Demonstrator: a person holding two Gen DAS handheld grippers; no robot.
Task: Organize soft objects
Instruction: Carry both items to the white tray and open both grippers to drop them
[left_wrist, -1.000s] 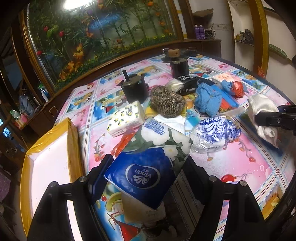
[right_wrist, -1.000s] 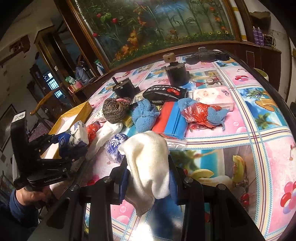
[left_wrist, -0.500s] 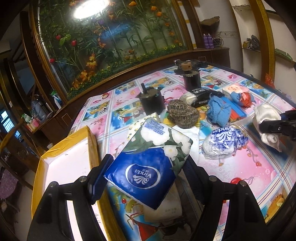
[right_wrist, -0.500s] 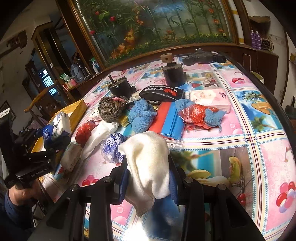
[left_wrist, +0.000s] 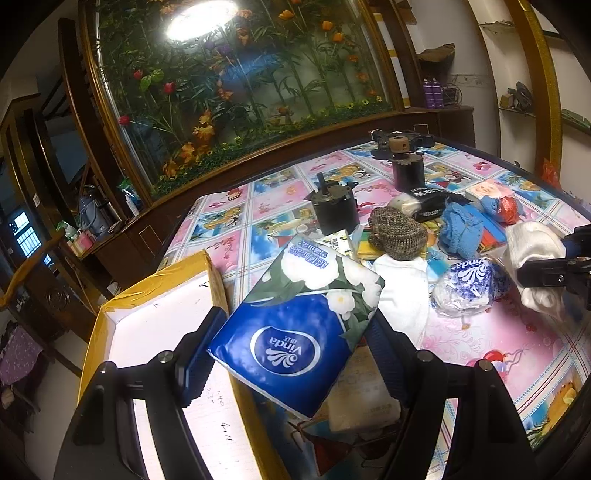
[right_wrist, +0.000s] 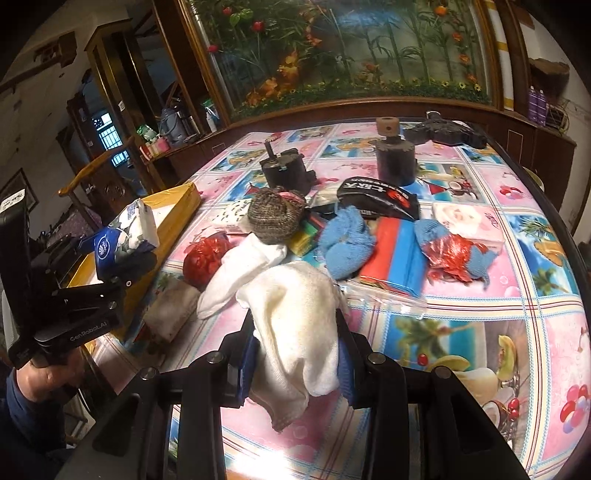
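Observation:
My left gripper (left_wrist: 295, 336) is shut on a blue and floral Vinda tissue pack (left_wrist: 295, 325), held in the air beside the yellow box (left_wrist: 155, 321) with a white inside, at the table's left edge. The pack also shows in the right wrist view (right_wrist: 125, 236). My right gripper (right_wrist: 295, 354) is shut on a white towel (right_wrist: 299, 321), held above the table's front part; the towel also shows in the left wrist view (left_wrist: 532, 251). Soft things lie mid-table: a white cloth (right_wrist: 240, 273), a blue cloth (right_wrist: 347, 243), a brown knitted piece (right_wrist: 275, 216), a crumpled Vinda wrapper (left_wrist: 469, 284).
Two black motor-like cylinders (right_wrist: 286, 171) (right_wrist: 395, 160) stand at the back of the flowered tablecloth (right_wrist: 480, 325). A black pouch (right_wrist: 380, 195), a red and blue flat pack (right_wrist: 399, 251), a red bag (right_wrist: 203, 258) and a pink tissue pack (right_wrist: 469, 221) lie around. A wooden chair (right_wrist: 96, 170) stands left.
My left gripper has lifted the tissue pack and carried it left, from the pile to beside the yellow box. The right gripper has held the towel almost still.

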